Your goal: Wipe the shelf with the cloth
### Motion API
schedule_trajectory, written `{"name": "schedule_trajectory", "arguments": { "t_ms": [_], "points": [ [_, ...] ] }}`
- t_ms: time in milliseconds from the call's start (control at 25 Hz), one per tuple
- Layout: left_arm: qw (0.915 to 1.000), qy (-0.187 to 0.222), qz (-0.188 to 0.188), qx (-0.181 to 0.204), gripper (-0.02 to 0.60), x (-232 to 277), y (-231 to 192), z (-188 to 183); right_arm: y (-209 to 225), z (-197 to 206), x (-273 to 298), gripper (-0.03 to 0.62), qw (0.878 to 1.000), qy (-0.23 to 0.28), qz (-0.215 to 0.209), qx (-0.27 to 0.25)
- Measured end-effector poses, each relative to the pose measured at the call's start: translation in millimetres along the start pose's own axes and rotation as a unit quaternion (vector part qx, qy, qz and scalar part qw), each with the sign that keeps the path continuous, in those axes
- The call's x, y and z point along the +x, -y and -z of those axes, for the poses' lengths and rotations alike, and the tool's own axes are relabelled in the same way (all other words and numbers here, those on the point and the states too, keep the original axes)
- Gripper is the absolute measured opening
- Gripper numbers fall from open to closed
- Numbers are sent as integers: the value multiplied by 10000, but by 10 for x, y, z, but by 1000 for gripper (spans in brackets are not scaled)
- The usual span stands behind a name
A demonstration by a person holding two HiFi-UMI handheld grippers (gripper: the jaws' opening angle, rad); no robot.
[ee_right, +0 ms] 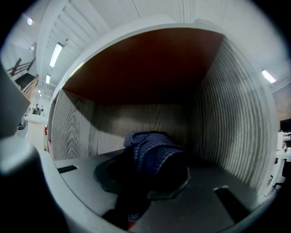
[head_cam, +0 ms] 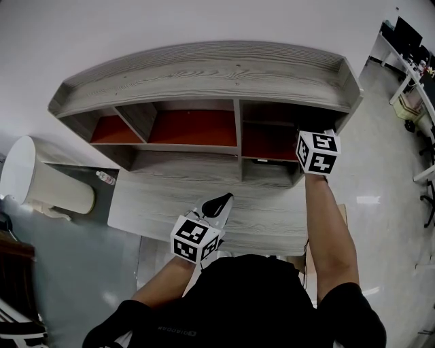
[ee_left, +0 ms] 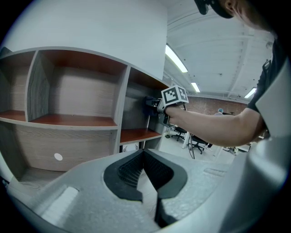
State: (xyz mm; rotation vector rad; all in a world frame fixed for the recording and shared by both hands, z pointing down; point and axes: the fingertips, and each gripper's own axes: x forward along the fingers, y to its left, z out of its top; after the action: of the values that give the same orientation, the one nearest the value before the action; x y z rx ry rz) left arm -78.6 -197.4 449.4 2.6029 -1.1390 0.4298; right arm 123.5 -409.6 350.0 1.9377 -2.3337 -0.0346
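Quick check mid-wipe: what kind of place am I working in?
Probably an office or lab: a wood-grain shelf unit against a white wall, wheeled office chairs, and desks with monitors.

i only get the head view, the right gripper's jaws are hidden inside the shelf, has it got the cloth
Observer: Yes. The right gripper is shut on a dark blue cloth, which bunches out past the jaw tips toward the grey back wall of the shelf.
Operator: ok and the left one, anything in it
Observer: No. The left gripper has its jaws together with nothing between them.
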Motion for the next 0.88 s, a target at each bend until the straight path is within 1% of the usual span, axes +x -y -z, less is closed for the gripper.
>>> {"name": "schedule_trajectory", "arguments": {
  "t_ms": [120, 200, 320, 400, 680, 880],
  "points": [
    [10000, -4, -32, -17, 8, -15, -14, 12, -1, 2, -11, 98, 10000, 41, -32, 61],
    [10000, -9, -54, -26, 8, -23, -25, 18, -28, -2, -27, 99, 9997, 133, -126, 180],
    [10000, -17, -76, -38, 8, -27, -38, 22, -149, 2, -61, 100, 9982, 303, -362, 360],
    [10000, -22, -84, -46, 8, -32, -41, 28, -314, 59, -73, 100, 9972, 327, -566, 360],
    [9998, -18, -152, -95, 8, -76, -67, 55, -1043, 416, 25, 100, 9914, -19, -1297, -186],
    [9995, -13, -279, -155, 8, -144, -132, 89, -1340, 474, 126, 100, 9863, -59, -1586, -441]
  ]
}}
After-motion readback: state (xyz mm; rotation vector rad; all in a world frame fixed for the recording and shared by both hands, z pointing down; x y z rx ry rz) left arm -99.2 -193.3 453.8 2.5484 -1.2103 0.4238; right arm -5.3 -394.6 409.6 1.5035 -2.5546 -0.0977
